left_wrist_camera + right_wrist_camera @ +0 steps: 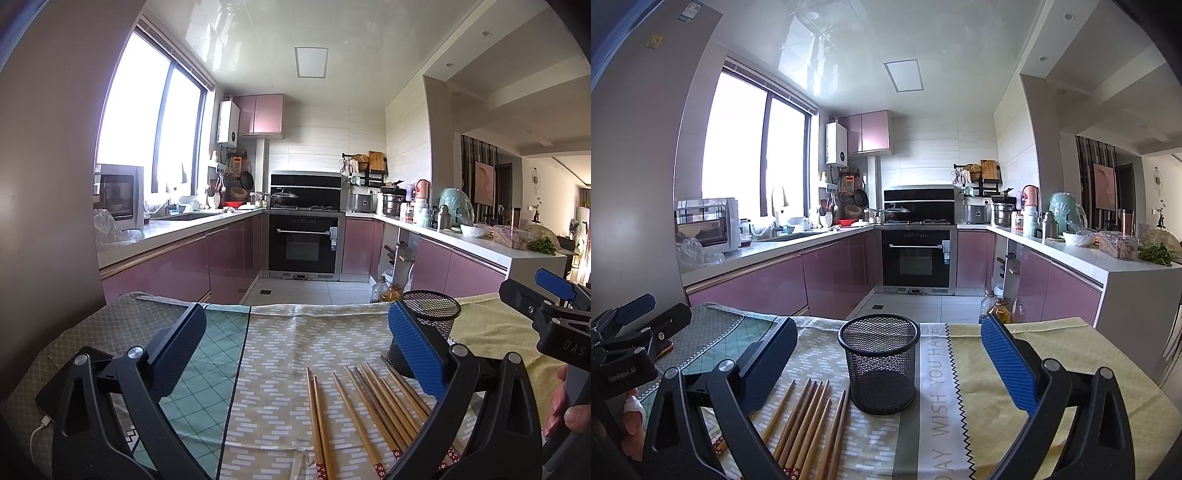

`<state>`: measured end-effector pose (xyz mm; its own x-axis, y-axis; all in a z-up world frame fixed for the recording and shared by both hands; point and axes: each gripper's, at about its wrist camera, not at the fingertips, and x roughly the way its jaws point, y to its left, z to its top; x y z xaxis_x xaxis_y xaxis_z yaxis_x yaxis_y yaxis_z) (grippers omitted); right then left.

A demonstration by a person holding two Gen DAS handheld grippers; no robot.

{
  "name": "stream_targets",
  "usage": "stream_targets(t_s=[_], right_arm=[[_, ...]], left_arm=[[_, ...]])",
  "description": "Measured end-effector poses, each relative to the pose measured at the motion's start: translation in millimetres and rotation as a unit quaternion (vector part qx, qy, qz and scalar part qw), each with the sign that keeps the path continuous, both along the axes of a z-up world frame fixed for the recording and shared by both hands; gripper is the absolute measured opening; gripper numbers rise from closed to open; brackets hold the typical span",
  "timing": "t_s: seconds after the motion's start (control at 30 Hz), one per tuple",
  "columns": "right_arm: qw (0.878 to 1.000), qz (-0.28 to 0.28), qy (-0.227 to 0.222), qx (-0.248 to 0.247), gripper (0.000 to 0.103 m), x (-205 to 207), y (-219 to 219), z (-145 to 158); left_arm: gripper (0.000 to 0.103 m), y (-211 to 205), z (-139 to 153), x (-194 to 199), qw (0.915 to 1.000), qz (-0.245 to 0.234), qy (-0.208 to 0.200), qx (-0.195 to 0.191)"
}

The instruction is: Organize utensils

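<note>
Several wooden chopsticks lie side by side on the patterned tablecloth, tips pointing away from me. In the right wrist view the same chopsticks rest just left of a black mesh cup, which stands upright and empty. The mesh cup shows behind my left gripper's blue finger in the left wrist view. My left gripper hovers wide open over the cloth, nothing between its fingers. My right gripper is also wide open, framing the cup from above the table.
The right gripper's body and a hand appear at the right edge of the left wrist view; the left gripper's body shows at the left of the right wrist view. A phone on a white cable lies at the table's left. Kitchen counters lie beyond the table's far edge.
</note>
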<state>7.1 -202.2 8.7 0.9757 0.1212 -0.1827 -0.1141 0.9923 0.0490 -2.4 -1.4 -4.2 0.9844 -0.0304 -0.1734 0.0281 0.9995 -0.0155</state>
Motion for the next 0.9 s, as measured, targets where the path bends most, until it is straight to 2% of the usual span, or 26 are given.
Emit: stream_targets(t_s=[0.9], right_arm=[[1.0, 0.001, -0.005, 0.0, 0.096, 0.0, 2.2, 0.5]], left_arm=[[0.097, 0.7, -0.1, 0.2, 1.0, 0.0, 0.0, -0.001]])
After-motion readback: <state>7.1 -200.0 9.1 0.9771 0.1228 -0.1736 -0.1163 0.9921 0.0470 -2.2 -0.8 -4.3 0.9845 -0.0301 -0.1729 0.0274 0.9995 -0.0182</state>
